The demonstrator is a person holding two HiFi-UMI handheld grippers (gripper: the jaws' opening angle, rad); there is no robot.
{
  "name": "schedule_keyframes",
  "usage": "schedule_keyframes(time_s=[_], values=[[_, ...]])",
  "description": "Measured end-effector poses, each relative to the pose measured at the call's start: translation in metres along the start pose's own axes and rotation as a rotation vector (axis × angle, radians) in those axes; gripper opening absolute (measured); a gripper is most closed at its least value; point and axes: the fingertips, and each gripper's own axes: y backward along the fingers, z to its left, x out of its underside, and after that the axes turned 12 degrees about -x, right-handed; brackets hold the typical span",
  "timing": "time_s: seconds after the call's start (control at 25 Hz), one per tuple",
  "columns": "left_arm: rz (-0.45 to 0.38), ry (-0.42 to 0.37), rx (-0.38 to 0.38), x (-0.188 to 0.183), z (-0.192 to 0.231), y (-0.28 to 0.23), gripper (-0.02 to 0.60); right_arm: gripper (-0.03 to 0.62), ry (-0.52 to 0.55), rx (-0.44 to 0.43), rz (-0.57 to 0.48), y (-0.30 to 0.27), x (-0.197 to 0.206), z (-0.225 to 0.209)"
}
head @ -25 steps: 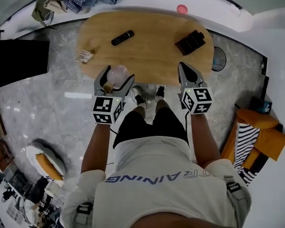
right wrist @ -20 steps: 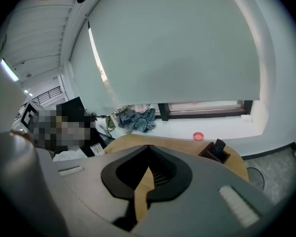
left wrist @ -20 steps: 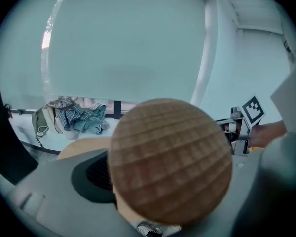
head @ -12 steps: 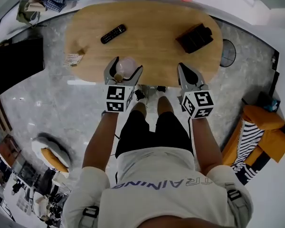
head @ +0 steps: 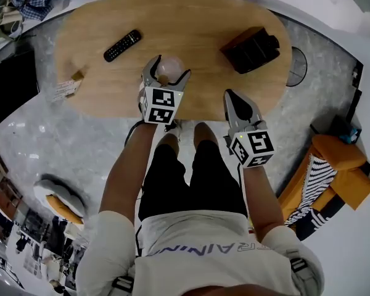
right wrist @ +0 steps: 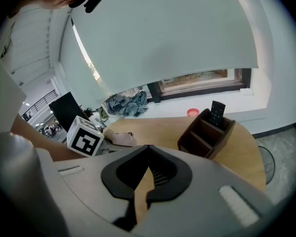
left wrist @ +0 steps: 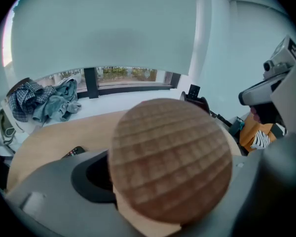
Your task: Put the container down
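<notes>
Head view is showing a remote (head: 123,45) lying ahead and left of the left gripper (head: 166,78), well apart from it, on the wooden table (head: 105,88). Left gripper is pinching the container (head: 171,65) between widely spread jaws, one jaw on each side of its body. The container is sitting right between those jaws, over the near-middle part of the table. Whether its base is touching the wood, I cannot tell. In the left gripper view its round brown lid (left wrist: 170,164) is filling the space just ahead of the camera.

Handling guess: it is looking like a pale, stiff-walled jar with a wooden-looking top, probably light and smooth-sided, so possibly slippery. The jaws are taking it on the body below the lid, which seems the right place. Gripping the lid alone is risking it coming loose.

Left arm is reaching forward and nearly straight, with the gripper pointing away from the body over the table. Right arm is staying closer in, forearm angling forward.

Right gripper (head: 233,100) is hanging at the table's near edge with jaws pressed together and nothing between them. A dark organizer (head: 254,48) is standing ahead and slightly right of it, well apart.
</notes>
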Motion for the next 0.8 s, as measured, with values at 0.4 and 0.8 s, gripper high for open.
schedule_keyframes(time_s=[0.4, 0.8], values=[[0.076, -0.05, 0.0, 0.021, -0.017, -0.085, 0.405, 0.017, -0.099, -0.019, 0.01, -0.018, 0.034, -0.028], [0.128, -0.016, -0.045, 0.017, -0.022, -0.098, 0.41, 0.017, -0.155, -0.038, 0.038, -0.008, 0.048, -0.027]])
